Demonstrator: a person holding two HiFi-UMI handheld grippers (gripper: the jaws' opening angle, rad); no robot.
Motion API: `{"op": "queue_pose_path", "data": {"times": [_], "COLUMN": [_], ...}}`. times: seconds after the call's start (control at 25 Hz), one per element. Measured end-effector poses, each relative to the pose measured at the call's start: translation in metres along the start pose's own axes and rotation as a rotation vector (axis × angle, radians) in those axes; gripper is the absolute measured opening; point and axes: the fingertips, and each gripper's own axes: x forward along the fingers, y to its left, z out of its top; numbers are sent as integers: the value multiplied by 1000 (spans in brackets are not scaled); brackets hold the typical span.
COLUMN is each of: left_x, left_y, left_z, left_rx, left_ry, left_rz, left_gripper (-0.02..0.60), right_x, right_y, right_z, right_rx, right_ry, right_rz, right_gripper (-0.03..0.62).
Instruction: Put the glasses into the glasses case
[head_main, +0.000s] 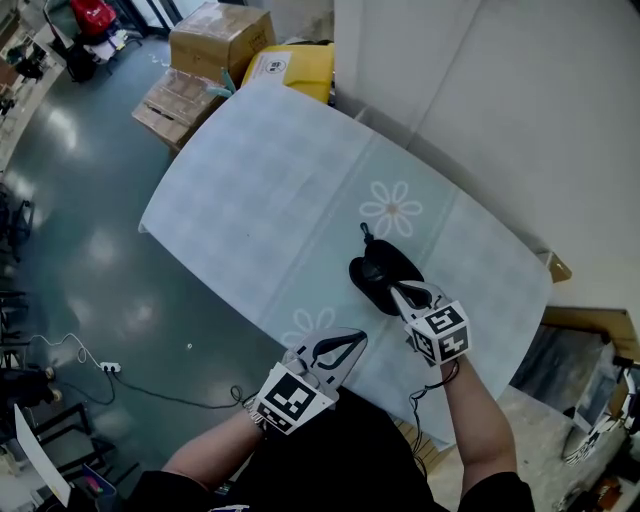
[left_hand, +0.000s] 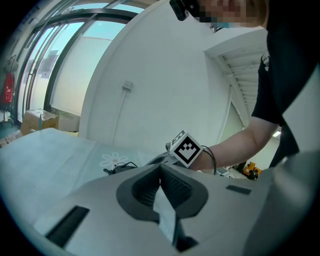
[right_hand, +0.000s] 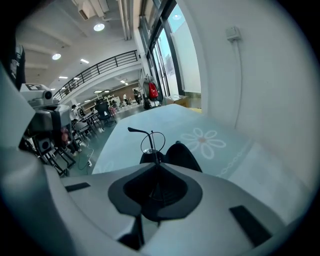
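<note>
A black glasses case (head_main: 383, 280) lies open on the pale blue tablecloth (head_main: 260, 190), right of the middle. My right gripper (head_main: 398, 291) is at the case's near end, shut on thin wire-framed glasses (right_hand: 151, 142). The glasses stick up from the jaw tips (right_hand: 157, 162) over the case (right_hand: 181, 156), one temple arm pointing left. In the head view a thin part of the glasses (head_main: 366, 238) shows at the case's far end. My left gripper (head_main: 345, 348) hangs at the table's near edge, shut and empty (left_hand: 161, 171). From it I see the right gripper's marker cube (left_hand: 186, 148).
A printed flower (head_main: 392, 209) lies just beyond the case. Cardboard boxes (head_main: 215, 38) and a yellow box (head_main: 292, 66) stand on the floor past the table's far corner. A white wall (head_main: 500, 110) runs along the table's right side. A cable (head_main: 150, 390) lies on the floor at left.
</note>
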Motion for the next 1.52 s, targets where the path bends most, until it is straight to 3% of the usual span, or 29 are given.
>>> {"op": "queue_pose_path", "data": {"times": [0.28, 1.04, 1.52], "left_x": [1, 4, 6], "left_y": [5, 13, 11], "left_z": [-5, -9, -6], "left_rx": [-22, -47, -47], "left_ry": [10, 14, 14], "left_rz": [-15, 1, 24], "left_gripper": [26, 26, 26], "right_x": [23, 42, 45], "right_y": [-1, -2, -3], "right_z": [-20, -48, -50], "right_rx": [-15, -15, -25], "right_ry": [118, 285, 324], "right_rz": [10, 40, 61], "right_gripper": [37, 38, 53]}}
